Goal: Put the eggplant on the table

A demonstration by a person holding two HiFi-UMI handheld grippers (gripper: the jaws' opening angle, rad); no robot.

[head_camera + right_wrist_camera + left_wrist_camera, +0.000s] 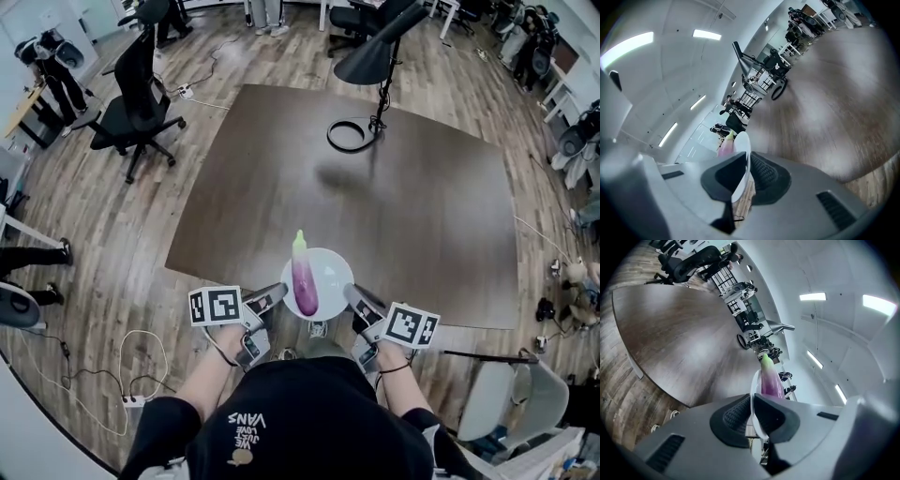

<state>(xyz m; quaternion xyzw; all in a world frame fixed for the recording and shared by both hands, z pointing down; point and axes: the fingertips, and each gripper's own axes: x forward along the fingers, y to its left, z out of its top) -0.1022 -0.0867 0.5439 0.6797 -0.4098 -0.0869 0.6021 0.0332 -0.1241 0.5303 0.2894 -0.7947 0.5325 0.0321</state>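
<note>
The eggplant (304,281) is carried lengthwise on the white plate (332,265), whose opposite rims are clamped by the left gripper (270,298) and the right gripper (359,300), with the table (394,206) edge beneath the plate. Should the plate be tilted, or one thin rim grip slip, the eggplant could be rolled off onto the floor.

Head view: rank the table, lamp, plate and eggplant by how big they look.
1. table
2. lamp, though its raised shade sits nearer the camera, which flatters it
3. plate
4. eggplant
</note>
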